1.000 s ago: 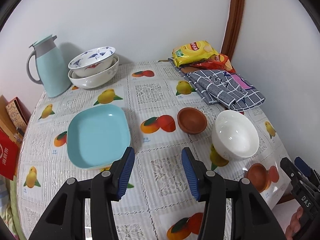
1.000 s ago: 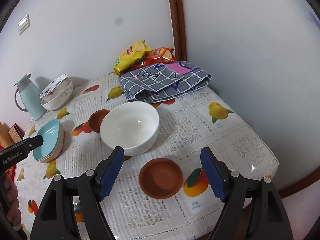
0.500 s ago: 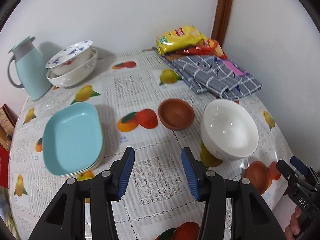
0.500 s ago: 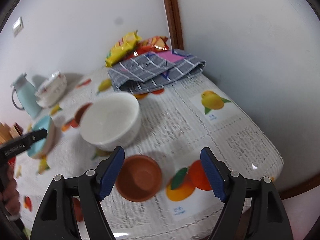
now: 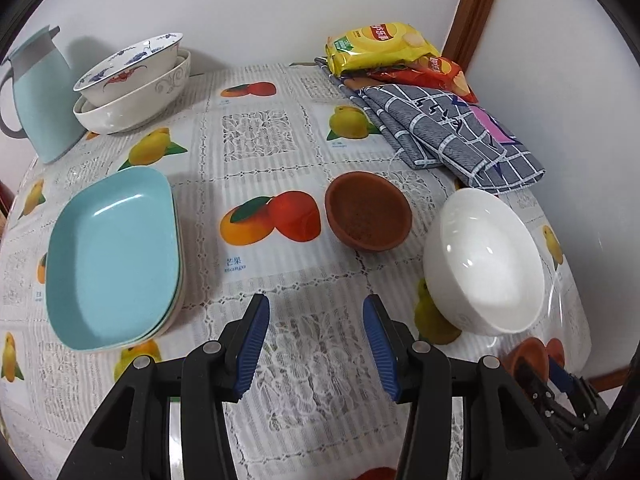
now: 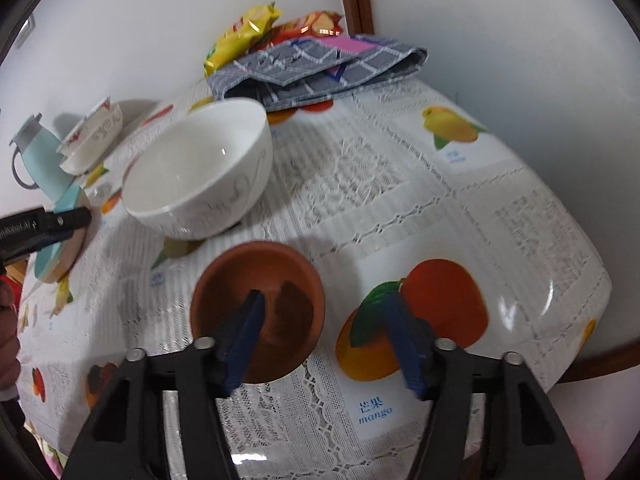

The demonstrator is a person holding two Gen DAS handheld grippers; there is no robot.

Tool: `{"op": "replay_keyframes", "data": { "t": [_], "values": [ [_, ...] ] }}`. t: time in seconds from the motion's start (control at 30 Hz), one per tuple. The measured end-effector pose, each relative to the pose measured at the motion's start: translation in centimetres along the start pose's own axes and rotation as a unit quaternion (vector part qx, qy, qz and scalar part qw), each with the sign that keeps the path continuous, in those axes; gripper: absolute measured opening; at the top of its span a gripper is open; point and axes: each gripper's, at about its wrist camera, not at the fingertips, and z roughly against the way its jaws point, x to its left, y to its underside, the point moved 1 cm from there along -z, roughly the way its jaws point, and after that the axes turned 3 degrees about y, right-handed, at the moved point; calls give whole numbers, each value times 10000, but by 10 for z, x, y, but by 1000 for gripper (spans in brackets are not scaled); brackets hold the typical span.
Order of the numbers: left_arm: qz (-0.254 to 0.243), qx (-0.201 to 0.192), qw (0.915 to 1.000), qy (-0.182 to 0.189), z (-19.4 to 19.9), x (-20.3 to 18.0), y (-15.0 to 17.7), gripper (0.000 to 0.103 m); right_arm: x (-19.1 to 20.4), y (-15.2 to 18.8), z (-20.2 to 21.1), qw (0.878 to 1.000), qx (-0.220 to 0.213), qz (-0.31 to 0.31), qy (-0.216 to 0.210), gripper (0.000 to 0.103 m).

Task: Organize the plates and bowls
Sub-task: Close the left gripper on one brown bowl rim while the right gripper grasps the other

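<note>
Left wrist: left claw (image 5: pixel 316 344) half open, nothing between its pads; brown bowl (image 5: pixel 368 216) ahead, white bowl (image 5: pixel 484 264) ahead-right, blue plates (image 5: pixel 112 252) ahead-left

Right wrist: right claw (image 6: pixel 328 340) closing astride the near brown bowl's (image 6: pixel 256 308) rim, left pad inside, not yet pinching; white bowl (image 6: pixel 200 168) beyond

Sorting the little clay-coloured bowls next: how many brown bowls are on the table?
2. One brown bowl sits mid-table, beside the white bowl. The other brown bowl is near the table's front edge, with the right gripper closing around its rim.
</note>
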Motion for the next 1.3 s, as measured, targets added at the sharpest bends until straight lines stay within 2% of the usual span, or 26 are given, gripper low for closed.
{"op": "replay_keyframes", "data": {
  "t": [0.07, 0.13, 0.37, 0.63, 0.73, 0.87, 0.97, 1.07, 1.23, 1.3],
  "values": [
    [42, -13, 10000, 7, -4, 2, -3, 47, 4, 1, -2, 9997, -91, 114, 191, 48],
    [110, -38, 9999, 65, -8, 5, -8, 47, 8, 2, -3, 9991, -169, 234, 301, 47],
    [22, -71, 9998, 167, -21, 4, -23, 47, 2, 0, -9, 9991, -400, -15, 129, 47],
    [-27, -27, 9995, 315, -42, 1, -45, 46, 3, -7, -11, 9995, -290, 27, 119, 48],
    [-26, 9, 9995, 310, -52, 1, -52, 46, -1, -7, -11, 9992, -372, -84, 78, 42],
    [-61, 118, 9994, 305, -67, 0, -58, 40, -3, -10, -11, 9990, -421, -159, -12, 18],
    [-96, 200, 9994, 266, -79, -2, -60, 33, -3, -13, -12, 9988, -429, -210, -63, 18],
    [-161, 160, 9995, 230, -82, -4, -62, 31, -3, -14, -13, 9987, -456, -237, -66, 18],
    [-176, 127, 9991, 366, -83, -6, -64, 14, -2, -16, -13, 9986, -460, -265, -82, 15],
    [-215, 112, 9990, 364, -83, -8, -64, 12, -2, -16, -12, 9985, -480, -268, -82, 14]
  ]
}}
